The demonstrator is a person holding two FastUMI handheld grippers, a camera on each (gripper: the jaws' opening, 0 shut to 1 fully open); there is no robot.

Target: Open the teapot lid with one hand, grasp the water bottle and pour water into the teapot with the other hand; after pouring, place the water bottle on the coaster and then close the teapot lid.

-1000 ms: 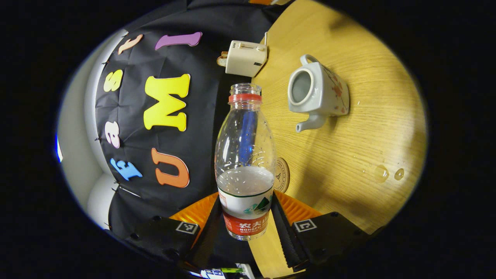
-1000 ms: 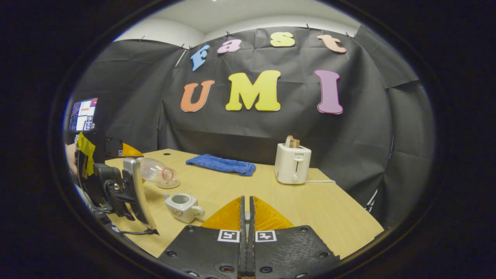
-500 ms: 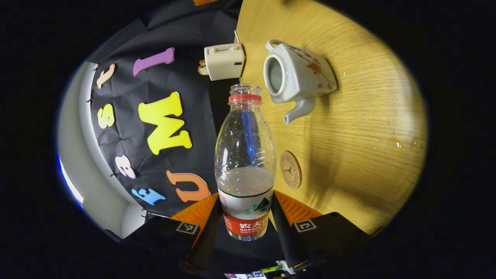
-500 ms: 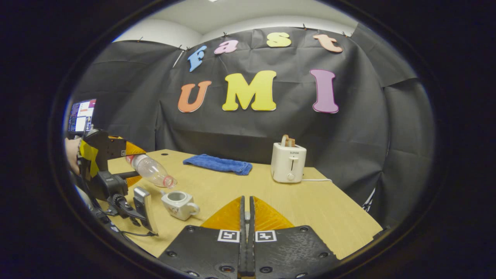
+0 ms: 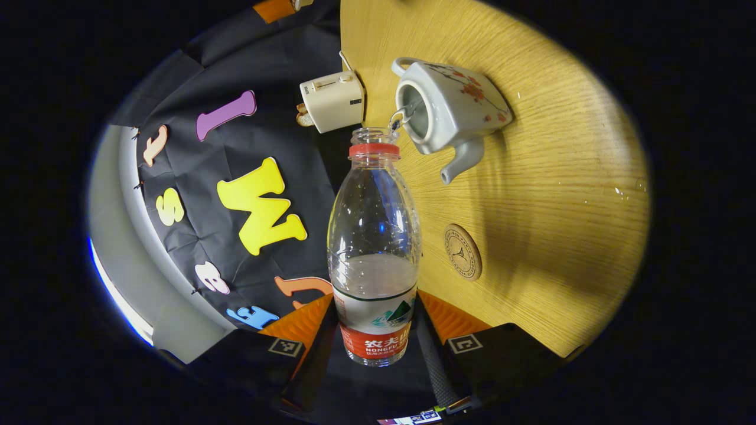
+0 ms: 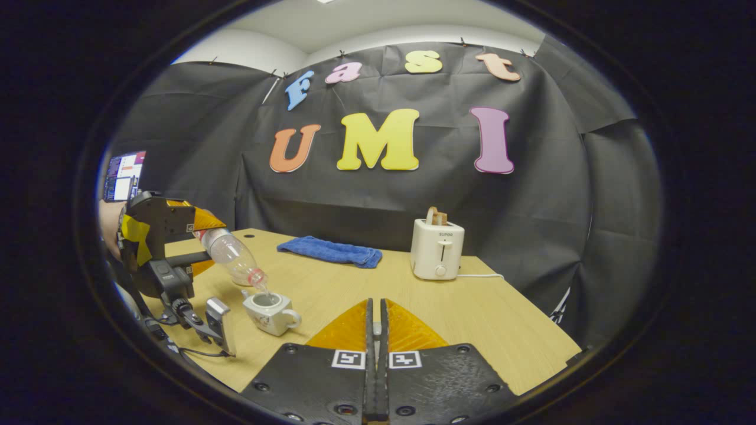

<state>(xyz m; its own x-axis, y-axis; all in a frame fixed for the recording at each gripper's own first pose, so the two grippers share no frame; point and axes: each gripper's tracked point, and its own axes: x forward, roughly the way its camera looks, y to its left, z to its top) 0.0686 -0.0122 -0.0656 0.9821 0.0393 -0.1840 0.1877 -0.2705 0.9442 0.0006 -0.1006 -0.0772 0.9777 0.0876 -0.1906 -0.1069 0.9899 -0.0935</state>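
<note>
Pour in progress: the left gripper (image 5: 378, 348) is clamped on the lower body of a clear plastic water bottle with a red neck ring and a red-and-white label (image 5: 374, 248), both fingers pressing the label zone. The bottle is tipped mouth-down over a white square ceramic teapot with red floral print (image 5: 452, 109); a thin stream runs from the mouth into the open top, seen also in the right gripper view, where the bottle (image 6: 236, 262) sits just above the teapot (image 6: 270, 311). The right gripper (image 6: 374, 330) hangs over the light wooden table (image 6: 472, 319) with its jaws closed flat together; whether the lid is pinched between them I cannot tell. A round brown coaster with an embossed emblem (image 5: 462, 252) lies near the teapot, bare. Risks, as I judge them: the opening is small and the stream enters near its rim, so a slight wobble or a steeper tilt would send water over the side; droplets (image 5: 626, 189) already sit on the table. The grip is low on a thin-walled bottle, so it could flex or rotate in the fingers. Writing: the bottle label reads "NONGFU" under Chinese characters; the white two-slot toaster (image 6: 437, 251) reads "SUPOR". A blue folded cloth (image 6: 331, 251) lies near the back edge.
</note>
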